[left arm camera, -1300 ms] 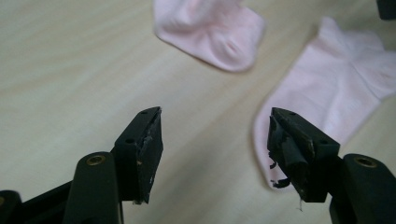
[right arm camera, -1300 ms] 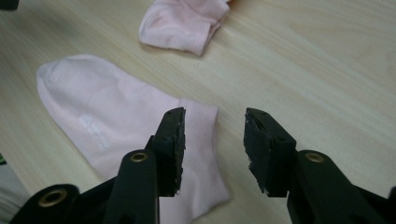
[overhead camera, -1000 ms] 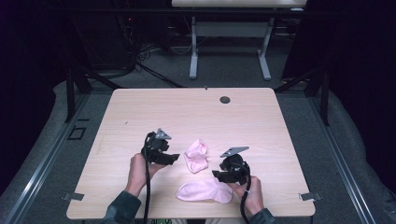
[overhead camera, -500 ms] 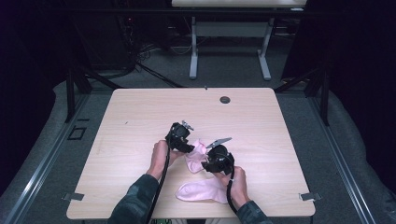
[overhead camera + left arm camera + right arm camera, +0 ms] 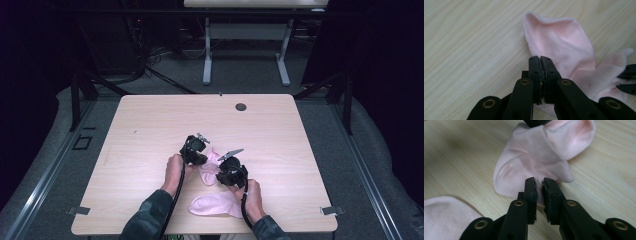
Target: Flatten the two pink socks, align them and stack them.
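two pink socks (image 5: 212, 169) (image 5: 216, 205), two claws (image 5: 202, 159) (image 5: 223, 172), one table (image 5: 150, 125)

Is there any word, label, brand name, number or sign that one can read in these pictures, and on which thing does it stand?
There is none to read.
Folded pink sock: plain cloth, no print or label.
Second pink sock: plain as well.
Left tongs and right tongs: black, with brass rivets, no marking.
Wooden table: bare wood grain, with a small dark round fitting that carries no legible sign.
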`<action>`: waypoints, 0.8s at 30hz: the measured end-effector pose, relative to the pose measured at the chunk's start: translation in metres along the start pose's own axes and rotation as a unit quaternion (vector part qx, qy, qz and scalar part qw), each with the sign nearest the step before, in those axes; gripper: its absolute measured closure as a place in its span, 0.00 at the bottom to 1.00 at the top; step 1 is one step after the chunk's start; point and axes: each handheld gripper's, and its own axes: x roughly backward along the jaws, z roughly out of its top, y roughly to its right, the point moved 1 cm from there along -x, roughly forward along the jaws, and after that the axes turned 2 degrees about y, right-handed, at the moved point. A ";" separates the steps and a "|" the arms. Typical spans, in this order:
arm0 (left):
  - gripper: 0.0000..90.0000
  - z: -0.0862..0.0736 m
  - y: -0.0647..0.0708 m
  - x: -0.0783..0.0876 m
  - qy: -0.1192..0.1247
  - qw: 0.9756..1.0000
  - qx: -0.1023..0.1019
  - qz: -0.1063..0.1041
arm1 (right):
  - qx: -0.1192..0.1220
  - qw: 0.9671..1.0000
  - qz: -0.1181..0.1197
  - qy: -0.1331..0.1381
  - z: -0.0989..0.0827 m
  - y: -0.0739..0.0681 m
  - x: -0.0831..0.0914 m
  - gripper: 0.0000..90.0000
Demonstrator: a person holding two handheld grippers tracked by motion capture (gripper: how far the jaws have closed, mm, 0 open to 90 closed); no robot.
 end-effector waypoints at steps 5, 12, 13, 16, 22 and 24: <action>0.98 -0.008 0.000 0.012 0.024 0.999 0.022 0.009 | -0.010 1.000 -0.005 0.009 -0.003 0.006 0.010 0.93; 0.97 -0.025 0.013 0.028 0.037 0.998 0.049 0.002 | -0.019 1.000 -0.024 0.006 -0.008 0.030 0.031 0.93; 0.97 -0.028 0.018 0.028 0.037 0.998 0.047 0.000 | -0.021 0.999 -0.026 0.006 -0.009 0.033 0.033 0.93; 0.92 -0.033 0.032 0.030 0.024 0.999 0.023 -0.012 | -0.021 0.999 -0.033 -0.011 -0.012 0.039 0.037 0.92; 0.64 -0.039 0.035 0.054 0.041 0.999 0.019 -0.011 | -0.020 0.999 -0.037 -0.014 -0.020 0.048 0.043 0.82; 0.59 -0.036 0.028 0.061 0.050 0.998 0.023 -0.003 | -0.024 0.999 -0.035 -0.005 -0.020 0.052 0.047 0.80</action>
